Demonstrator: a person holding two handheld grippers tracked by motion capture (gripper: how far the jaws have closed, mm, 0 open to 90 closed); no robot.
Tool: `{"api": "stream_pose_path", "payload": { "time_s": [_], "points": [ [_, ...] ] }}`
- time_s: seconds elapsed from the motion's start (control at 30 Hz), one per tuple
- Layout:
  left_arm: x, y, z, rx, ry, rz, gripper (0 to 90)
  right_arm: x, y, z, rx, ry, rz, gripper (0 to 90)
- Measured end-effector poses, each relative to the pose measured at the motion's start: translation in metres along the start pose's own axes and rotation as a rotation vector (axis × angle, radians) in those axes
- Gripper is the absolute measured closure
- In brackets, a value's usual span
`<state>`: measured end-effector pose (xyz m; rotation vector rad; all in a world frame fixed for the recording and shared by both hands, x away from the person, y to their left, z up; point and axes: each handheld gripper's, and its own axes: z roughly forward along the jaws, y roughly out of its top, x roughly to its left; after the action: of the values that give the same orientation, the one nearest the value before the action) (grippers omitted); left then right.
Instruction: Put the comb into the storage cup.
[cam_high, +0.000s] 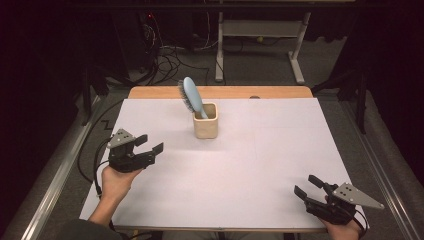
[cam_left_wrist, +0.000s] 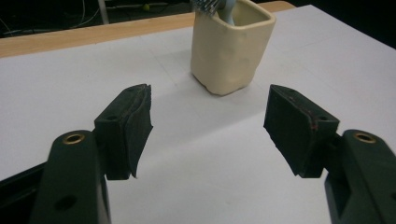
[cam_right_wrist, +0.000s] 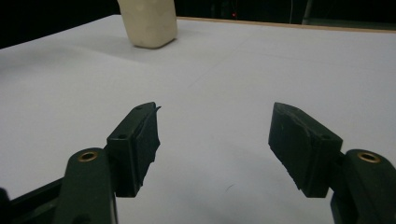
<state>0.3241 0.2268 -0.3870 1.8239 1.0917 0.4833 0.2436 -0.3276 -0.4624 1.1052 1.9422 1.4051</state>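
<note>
Left gripper sits near the table's left edge, jaws apart with nothing between them, aimed at the cream cup. Right gripper rests at the near right corner, jaws also apart and empty. Judgement: the step is an approach to the cup; come in level, straddle the cup's wall squarely, and avoid the leaning handle. Cup stands upright toward the far edge, near centre. It holds one blue hairbrush, handle down, bristle head tilted left above the rim.
</note>
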Motion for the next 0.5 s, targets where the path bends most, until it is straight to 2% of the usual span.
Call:
{"api": "stream_pose_path", "payload": {
  "time_s": [0.1, 0.2, 0.5],
  "points": [
    [-0.001, -0.005, -0.001, -0.005, -0.008, -0.013, 32.3, 0.000, 0.000, 0.000, 0.002, 0.001, 0.000, 33.7],
    [-0.002, -0.010, 0.000, 0.008, -0.004, -0.006, 32.0, 0.000, 0.000, 0.000, 0.002, 0.001, 0.001, 33.7],
    [-0.004, -0.021, -0.005, -0.004, 0.012, 0.001, 31.0, -0.001, 0.000, 0.001, 0.003, 0.004, -0.001, 33.7]
  ]
}}
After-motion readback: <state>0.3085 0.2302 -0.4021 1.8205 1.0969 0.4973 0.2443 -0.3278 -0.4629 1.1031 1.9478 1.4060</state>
